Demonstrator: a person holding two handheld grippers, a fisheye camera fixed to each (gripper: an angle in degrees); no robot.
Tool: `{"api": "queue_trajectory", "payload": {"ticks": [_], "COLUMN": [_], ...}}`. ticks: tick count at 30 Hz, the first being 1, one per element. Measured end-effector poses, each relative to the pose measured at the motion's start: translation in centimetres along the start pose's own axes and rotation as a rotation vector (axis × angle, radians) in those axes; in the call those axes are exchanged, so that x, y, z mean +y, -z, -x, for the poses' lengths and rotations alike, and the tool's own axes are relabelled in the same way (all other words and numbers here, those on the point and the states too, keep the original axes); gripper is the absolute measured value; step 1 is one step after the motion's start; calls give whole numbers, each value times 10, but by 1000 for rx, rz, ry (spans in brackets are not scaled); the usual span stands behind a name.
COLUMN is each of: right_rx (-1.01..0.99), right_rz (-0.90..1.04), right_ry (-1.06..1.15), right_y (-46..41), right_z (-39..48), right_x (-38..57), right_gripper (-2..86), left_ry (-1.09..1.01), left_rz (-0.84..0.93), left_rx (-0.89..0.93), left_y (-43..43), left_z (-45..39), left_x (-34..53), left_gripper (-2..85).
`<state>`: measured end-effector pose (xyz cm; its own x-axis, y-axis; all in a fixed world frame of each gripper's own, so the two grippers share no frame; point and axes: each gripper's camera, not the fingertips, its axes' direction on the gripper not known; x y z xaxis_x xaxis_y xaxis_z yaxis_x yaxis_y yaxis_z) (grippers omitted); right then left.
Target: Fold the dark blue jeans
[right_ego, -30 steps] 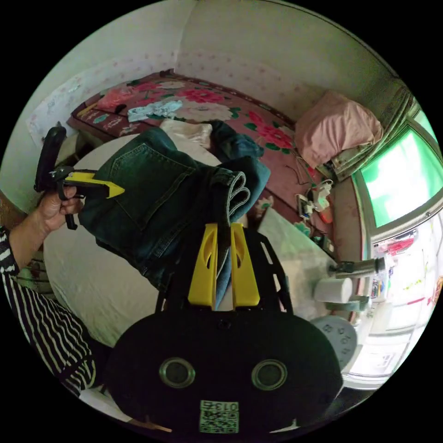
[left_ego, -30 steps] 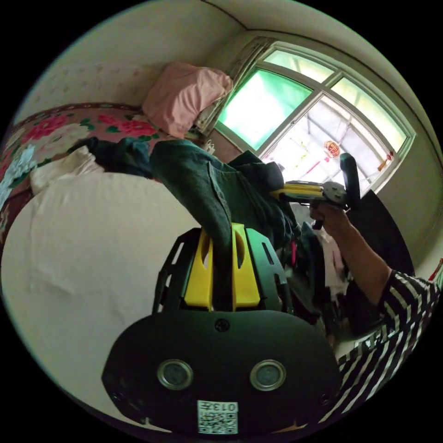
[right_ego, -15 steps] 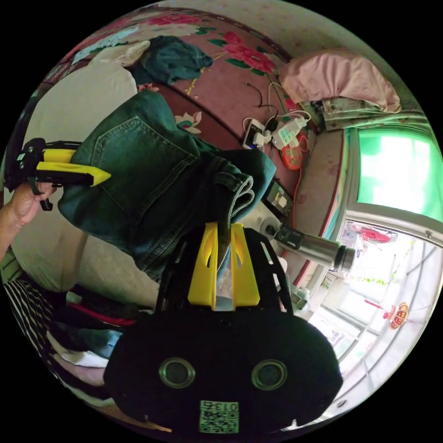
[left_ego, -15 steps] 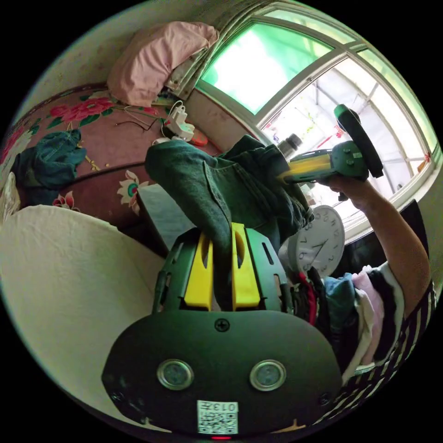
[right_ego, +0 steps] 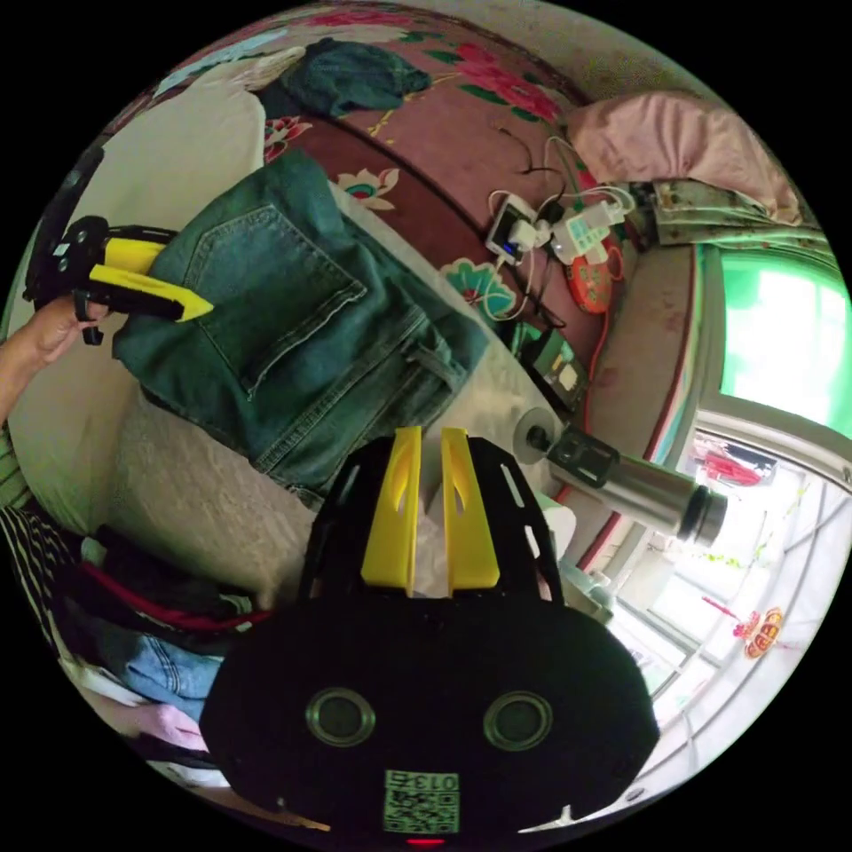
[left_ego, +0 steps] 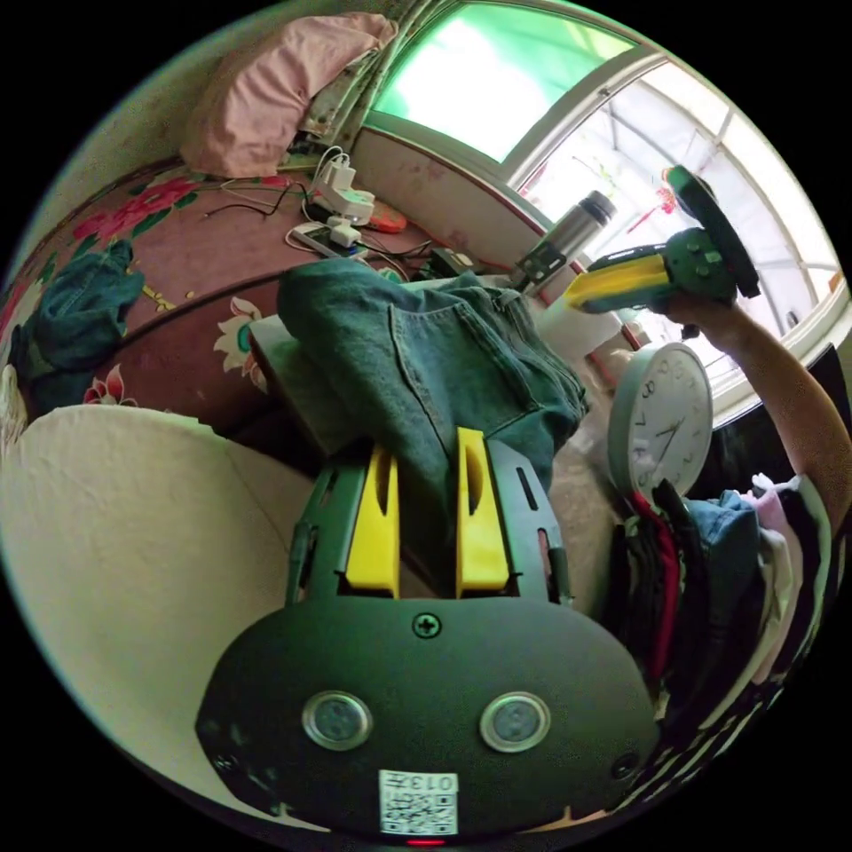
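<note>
The folded dark blue denim jeans [right_ego: 293, 337] lie as a thick bundle on a pale grey table top [right_ego: 204, 506], back pocket up, beside a bed with a dark red flowered cover [right_ego: 426, 133]. In the left gripper view the same jeans [left_ego: 426, 364] rise straight out from between the left gripper's [left_ego: 428, 444] yellow jaws. Those jaws stand a little apart with the denim edge running down between them; the cloth seems to touch them, but whether both press on it I cannot tell. In the right gripper view this left gripper [right_ego: 182, 306] lies at the far edge of the bundle, held by a hand [right_ego: 40, 333].

The right gripper [right_ego: 430, 444] hangs just off the near edge of the jeans, its yellow jaws close together with a narrow gap and no cloth in it. In the left gripper view it [left_ego: 577, 293] is held up clear of the denim by a hand [left_ego: 701, 311], in front of the bright window [left_ego: 550, 98].

Near the jeans on the table are a steel flask [right_ego: 639, 484] lying on its side and a round white wall clock [left_ego: 661, 417]. A stack of mixed folded clothes [left_ego: 710, 577] sits at the table's near side. On the bed lie a white power strip with plugs [right_ego: 550, 235], a crumpled blue garment [right_ego: 355, 75] and a pink pillow [right_ego: 683, 146].
</note>
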<state>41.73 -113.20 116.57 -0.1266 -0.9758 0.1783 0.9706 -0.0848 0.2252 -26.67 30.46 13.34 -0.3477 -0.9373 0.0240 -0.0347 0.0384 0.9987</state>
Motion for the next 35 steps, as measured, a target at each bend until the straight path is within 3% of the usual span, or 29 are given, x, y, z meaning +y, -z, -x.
{"api": "queue_trajectory", "payload": {"ticks": [5, 8, 12, 14, 18, 20, 22, 25, 28, 35], "right_rx": [76, 143, 97, 77, 304, 399, 468, 410, 289, 226], "right_rz": [-139, -366, -833, -931, -977, -970, -903, -802, -753, -637], "right_ry": [-97, -171, -229, -251, -314, -356, -526, -836, -1083, -1061], "right_y": [69, 132, 228, 260, 311, 319, 313, 284, 250, 213], "right_z": [-15, -8, 33, 62, 163, 211, 264, 308, 337, 362], "right_x": [91, 166, 309, 374, 528, 591, 666, 751, 823, 897], "right_gripper": [36, 16, 2, 0, -1, -1, 3, 16, 63, 104], "left_ry": [52, 10, -121, -198, -339, -437, -454, -479, -549, -830], "left_rz": [-62, -120, -182, -239, -266, -171, -171, -198, -355, -452], "left_rx": [-8, -18, -34, -32, 31, 142, 140, 88, 40, -103], "left_y": [20, 43, 76, 103, 136, 144, 153, 170, 192, 197], "left_z": [-26, -60, -123, -171, -240, -282, -312, -361, -420, -574], "left_x": [32, 67, 124, 171, 248, 297, 332, 369, 389, 392], "left_gripper": [112, 93, 58, 31, 7, 3, 5, 28, 101, 153]}}
